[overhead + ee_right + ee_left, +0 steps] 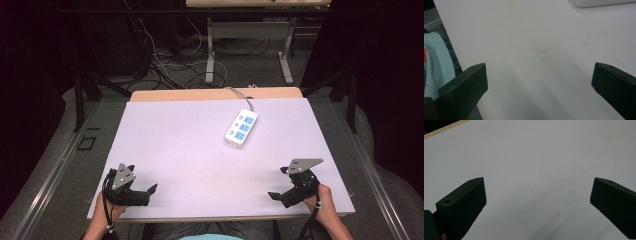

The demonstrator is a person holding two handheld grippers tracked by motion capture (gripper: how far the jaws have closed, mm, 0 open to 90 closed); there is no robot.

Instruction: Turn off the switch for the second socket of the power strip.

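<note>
High view: the white table (200, 150) is evenly and brightly lit from overhead, while the surroundings fall to near black at left and right. Shadows are soft and faint. The picture is slightly soft and grainy, with no glare. Left gripper view and right gripper view: the table surface is flat-lit and washed out; broad diffuse shadows lie low in frame; close dark jaws are blurred.

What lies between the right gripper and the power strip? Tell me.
Nothing: in the high view, bare white table runs from the open right gripper to the power strip.
</note>
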